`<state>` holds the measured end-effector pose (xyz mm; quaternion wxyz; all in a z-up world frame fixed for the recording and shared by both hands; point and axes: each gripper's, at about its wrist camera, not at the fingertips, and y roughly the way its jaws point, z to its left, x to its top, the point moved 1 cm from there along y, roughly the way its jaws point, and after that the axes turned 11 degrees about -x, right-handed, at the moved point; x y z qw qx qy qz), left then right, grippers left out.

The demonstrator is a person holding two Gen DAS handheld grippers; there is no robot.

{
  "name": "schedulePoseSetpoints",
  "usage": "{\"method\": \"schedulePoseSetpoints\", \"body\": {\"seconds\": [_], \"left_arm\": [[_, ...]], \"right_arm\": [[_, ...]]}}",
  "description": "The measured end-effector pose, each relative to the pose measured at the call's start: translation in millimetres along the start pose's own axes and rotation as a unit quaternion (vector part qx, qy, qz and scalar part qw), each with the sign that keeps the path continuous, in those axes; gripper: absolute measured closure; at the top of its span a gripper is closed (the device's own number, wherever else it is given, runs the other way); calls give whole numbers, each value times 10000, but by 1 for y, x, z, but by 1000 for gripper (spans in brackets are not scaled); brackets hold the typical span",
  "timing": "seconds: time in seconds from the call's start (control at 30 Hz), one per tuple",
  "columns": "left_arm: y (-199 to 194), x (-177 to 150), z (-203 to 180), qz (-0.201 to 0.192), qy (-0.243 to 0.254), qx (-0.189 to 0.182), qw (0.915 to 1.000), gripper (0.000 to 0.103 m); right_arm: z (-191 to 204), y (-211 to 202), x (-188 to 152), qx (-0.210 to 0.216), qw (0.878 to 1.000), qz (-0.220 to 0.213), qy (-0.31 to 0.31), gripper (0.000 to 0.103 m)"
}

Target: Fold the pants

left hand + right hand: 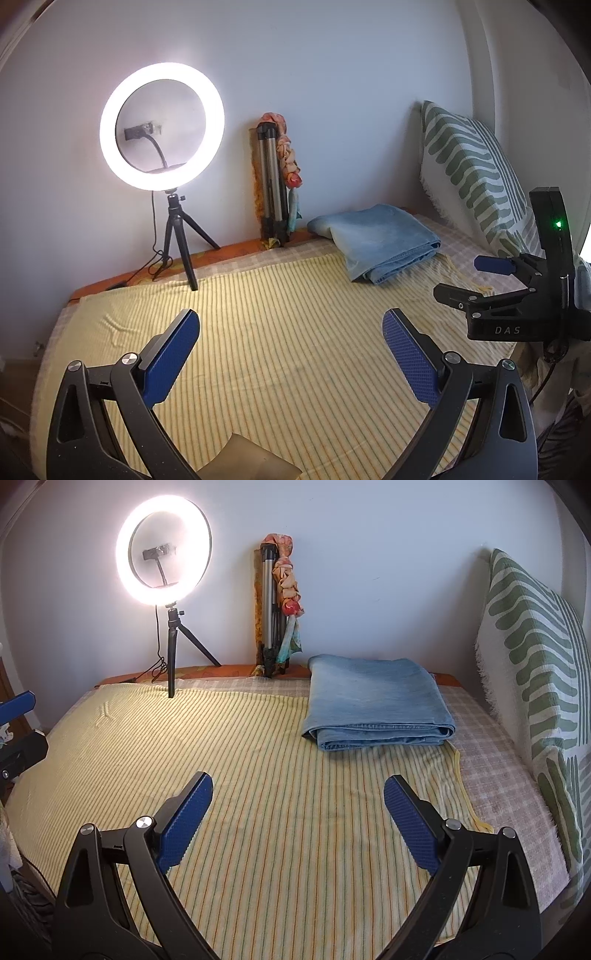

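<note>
On the striped bedspread [258, 775], folded pants [376, 701], long axis crosswise, fold edge nearest.

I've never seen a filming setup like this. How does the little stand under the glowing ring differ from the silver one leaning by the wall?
The small black tripod stands with its legs spread on the bed, carrying the lit ring light; the silver tripod is folded shut, leaning against the wall and carrying nothing. The silver one has a patterned cloth draped on it; the black one has only a cable hanging beside it. Both sit along the bed's far edge.
</note>
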<state>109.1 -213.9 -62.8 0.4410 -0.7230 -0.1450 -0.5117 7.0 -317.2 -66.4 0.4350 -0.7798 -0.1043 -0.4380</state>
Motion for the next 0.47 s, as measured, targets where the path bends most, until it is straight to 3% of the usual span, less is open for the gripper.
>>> {"method": "schedulePoseSetpoints", "body": {"seconds": [0.47], "left_arm": [[-7, -1, 8, -82, -47, -82, 9999, 4]], "right_arm": [[6, 4, -1, 61, 9999, 86, 3, 7]]}}
